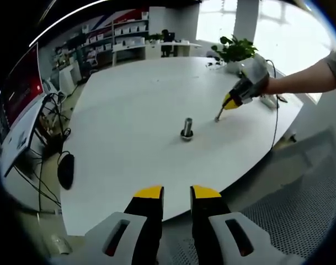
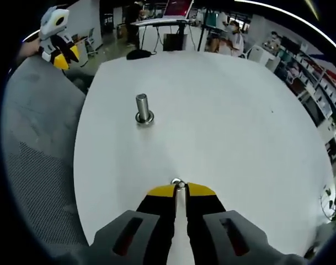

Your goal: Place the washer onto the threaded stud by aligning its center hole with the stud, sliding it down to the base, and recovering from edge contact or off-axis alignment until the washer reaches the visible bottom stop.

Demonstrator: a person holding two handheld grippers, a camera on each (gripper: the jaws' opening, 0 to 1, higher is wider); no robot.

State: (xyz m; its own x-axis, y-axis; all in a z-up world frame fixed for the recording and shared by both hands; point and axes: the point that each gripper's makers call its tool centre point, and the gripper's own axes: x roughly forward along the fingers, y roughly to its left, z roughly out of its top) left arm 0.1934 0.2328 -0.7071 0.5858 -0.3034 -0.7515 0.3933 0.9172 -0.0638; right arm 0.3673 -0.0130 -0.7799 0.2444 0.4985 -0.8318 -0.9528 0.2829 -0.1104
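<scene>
**Washer gripped, stud not yet reached**

The right gripper (image 2: pixel 179 187) is closed on the washer (image 2: pixel 177 183), which shows as a small metal ring pinched edge-on between the yellow tips, low over the white table (image 2: pixel 223 121); in the left gripper view that same gripper (image 1: pixel 227 104) appears at the far side of the table, angled downward, with something thin and dark, probably the washer, at its tip near the table surface. The threaded stud (image 2: pixel 142 107) stands upright on its wider base, well apart from the washer; nothing sits on its shaft, so the placing step has not begun. The step in hand looks like the carry toward the stud. The left gripper (image 1: pixel 176 193) hangs off the table's near edge with its jaws slightly parted and nothing between them.

The next move likely calls for lifting the washer above the stud's top, turning it flat so its centre hole faces down along the stud's axis, then lowering it; held edge-on as now, it would strike the stud's rim rather than slide over.
</scene>
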